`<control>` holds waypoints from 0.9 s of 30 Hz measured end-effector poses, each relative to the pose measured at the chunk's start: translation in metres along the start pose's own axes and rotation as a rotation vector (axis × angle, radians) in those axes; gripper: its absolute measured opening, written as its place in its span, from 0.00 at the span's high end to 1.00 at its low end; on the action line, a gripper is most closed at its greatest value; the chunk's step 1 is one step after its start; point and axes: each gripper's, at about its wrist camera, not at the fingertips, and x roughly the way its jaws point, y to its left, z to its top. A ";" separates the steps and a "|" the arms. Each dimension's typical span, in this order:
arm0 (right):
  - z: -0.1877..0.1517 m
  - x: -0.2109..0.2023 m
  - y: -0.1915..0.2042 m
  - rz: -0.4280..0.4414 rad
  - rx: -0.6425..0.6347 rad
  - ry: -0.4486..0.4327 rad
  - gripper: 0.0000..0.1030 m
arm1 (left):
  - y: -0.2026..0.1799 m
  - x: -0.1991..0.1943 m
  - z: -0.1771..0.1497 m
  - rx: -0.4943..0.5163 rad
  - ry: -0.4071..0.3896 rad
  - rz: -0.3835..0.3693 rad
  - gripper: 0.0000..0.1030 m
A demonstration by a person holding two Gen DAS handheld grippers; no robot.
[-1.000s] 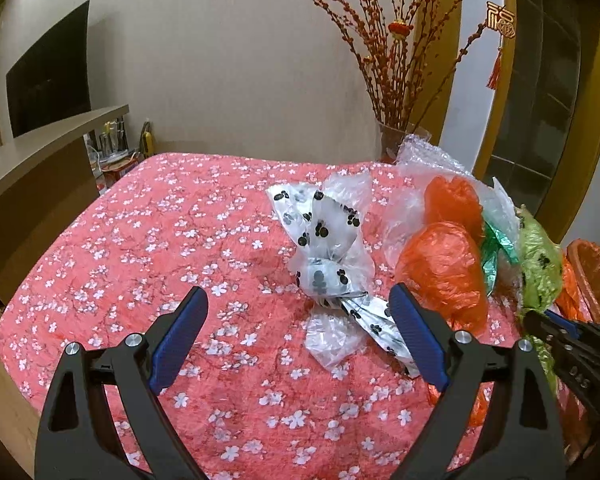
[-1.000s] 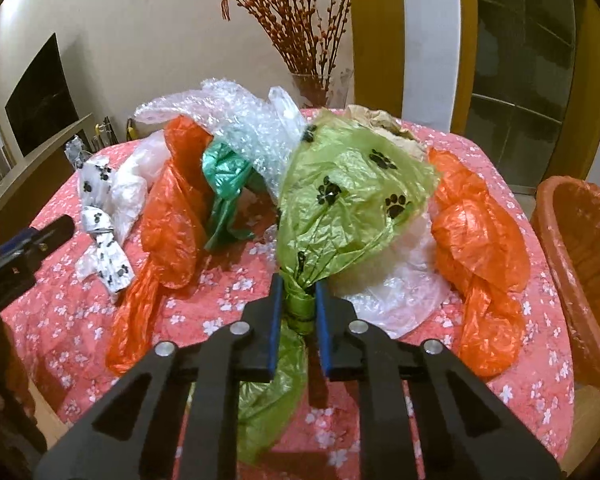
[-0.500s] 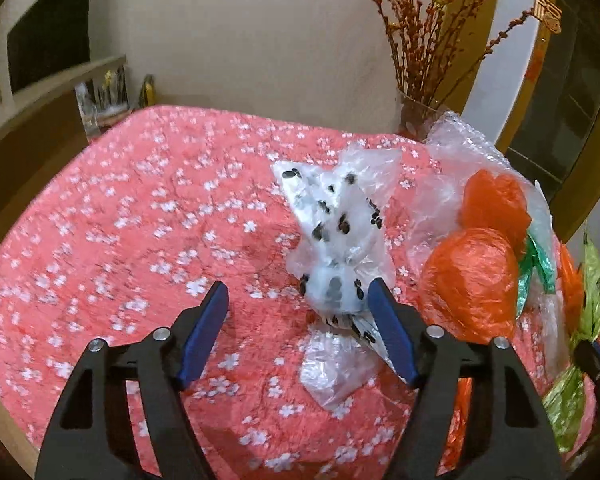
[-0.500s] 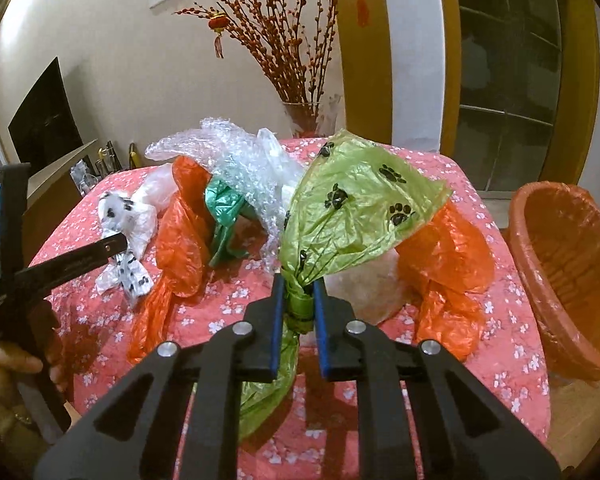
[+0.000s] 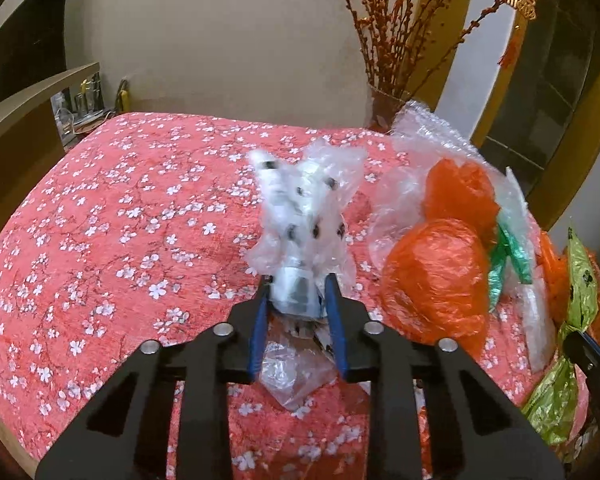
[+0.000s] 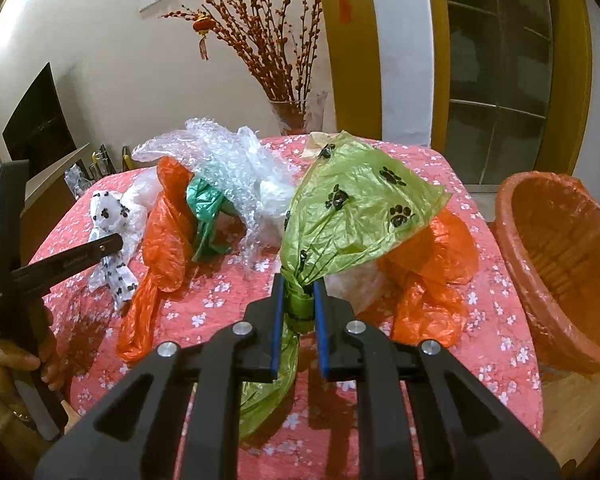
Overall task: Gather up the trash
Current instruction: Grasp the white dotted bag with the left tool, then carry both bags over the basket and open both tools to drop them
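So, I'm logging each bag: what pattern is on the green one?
Black paw prints on the green bag, clearest in the right wrist view.

bags [image 6: 168, 240] heaped on table [image 6: 220, 300] | basket [image 6: 560, 264] right of table | vase [image 6: 296, 116] behind heap

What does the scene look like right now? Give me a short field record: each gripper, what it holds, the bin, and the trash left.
left gripper: shut on white spotted bag
right gripper: shut on green paw-print bag
basket: orange, lined, off the table's right side
trash on table: orange bags, dark green bag, bubble wrap
surface: table with red floral cloth
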 end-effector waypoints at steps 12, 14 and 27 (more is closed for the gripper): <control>0.004 -0.016 -0.013 -0.020 0.022 -0.044 0.86 | -0.010 -0.023 0.009 0.025 -0.053 -0.064 0.87; 0.005 -0.018 -0.015 -0.025 0.026 -0.051 0.87 | -0.014 -0.027 0.010 0.032 -0.065 -0.078 0.87; 0.013 -0.045 -0.046 -0.090 0.069 -0.124 0.87 | -0.064 -0.073 0.019 0.106 -0.149 -0.221 0.88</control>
